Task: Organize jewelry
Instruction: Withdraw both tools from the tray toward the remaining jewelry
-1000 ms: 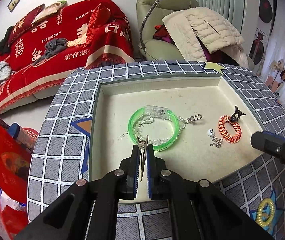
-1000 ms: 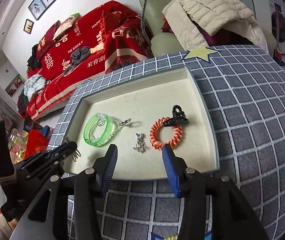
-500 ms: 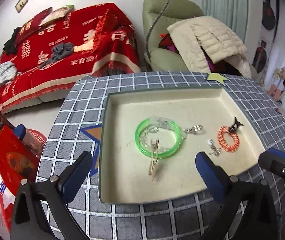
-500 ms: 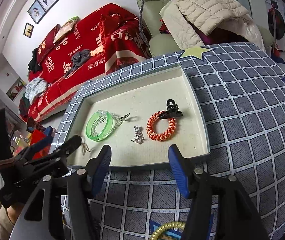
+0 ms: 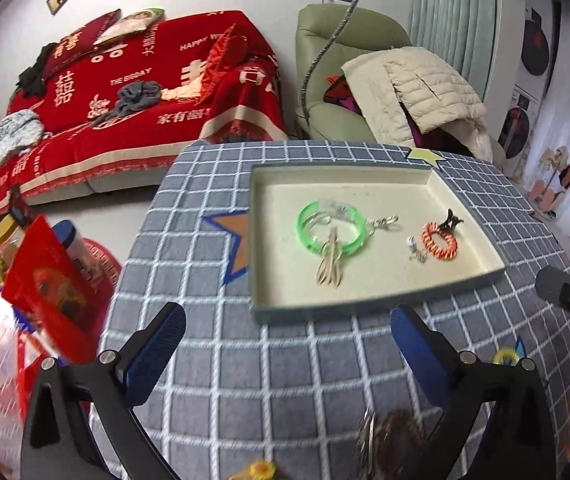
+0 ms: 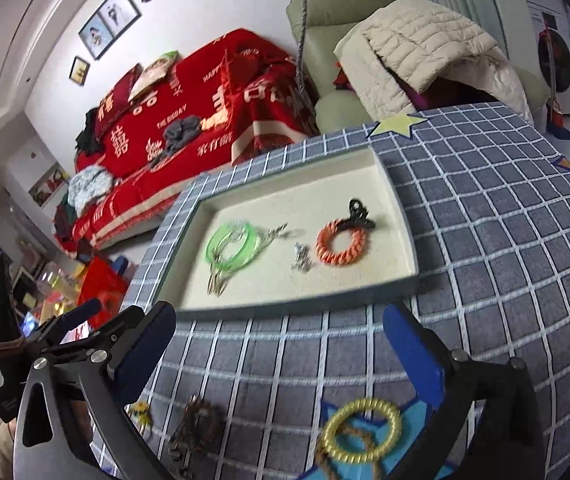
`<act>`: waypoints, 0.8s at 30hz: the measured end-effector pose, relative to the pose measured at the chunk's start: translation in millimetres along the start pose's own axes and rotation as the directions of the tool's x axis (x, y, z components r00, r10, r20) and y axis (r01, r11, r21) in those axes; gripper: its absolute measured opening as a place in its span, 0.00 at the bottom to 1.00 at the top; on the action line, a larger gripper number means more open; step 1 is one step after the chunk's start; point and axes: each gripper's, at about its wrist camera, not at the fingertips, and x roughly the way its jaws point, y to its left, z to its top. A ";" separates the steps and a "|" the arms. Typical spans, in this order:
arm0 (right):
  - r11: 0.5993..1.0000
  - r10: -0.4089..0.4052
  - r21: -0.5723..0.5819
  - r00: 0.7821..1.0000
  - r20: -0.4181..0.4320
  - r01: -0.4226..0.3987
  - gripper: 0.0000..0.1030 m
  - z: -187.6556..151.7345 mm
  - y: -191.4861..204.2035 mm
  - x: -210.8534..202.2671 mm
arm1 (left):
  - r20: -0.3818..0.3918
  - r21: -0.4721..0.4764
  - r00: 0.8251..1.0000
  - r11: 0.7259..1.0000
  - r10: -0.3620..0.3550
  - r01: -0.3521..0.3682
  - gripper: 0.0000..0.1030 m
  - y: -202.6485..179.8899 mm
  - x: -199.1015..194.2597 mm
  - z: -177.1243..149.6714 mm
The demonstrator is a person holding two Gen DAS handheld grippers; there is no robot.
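Both sets of jaws are standing wide and empty: the left gripper (image 5: 285, 344) released, the right gripper (image 6: 281, 336) still opening, nothing between its blue pads. Just under the right one, a yellow coiled hair tie (image 6: 361, 428) is lying on the grey checked tabletop (image 6: 505, 240), outside the shallow cream-lined tray (image 6: 405, 216). I'd be lowering straight over one side of the coil, pinching it, keeping clear of the brown beaded bracelet (image 6: 199, 424) beside it.

tray (image 5: 377, 300) right half bare — open from above | green bangle (image 5: 331, 227), hair clip (image 5: 330, 265) crowd left
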 end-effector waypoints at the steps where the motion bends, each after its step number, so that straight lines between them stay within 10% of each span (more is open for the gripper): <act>1: 1.000 -0.003 -0.007 1.000 -0.006 0.002 1.00 -1.8 2.5 -4.0 | -0.002 -0.002 1.000 1.000 0.002 -0.002 1.00 3.2 -4.7 -5.5; 24: 0.991 0.003 -0.131 0.971 -0.238 -0.035 1.00 -103.2 55.0 0.3 | -0.151 -0.086 0.985 0.991 0.087 -0.100 1.00 53.7 -37.9 -112.2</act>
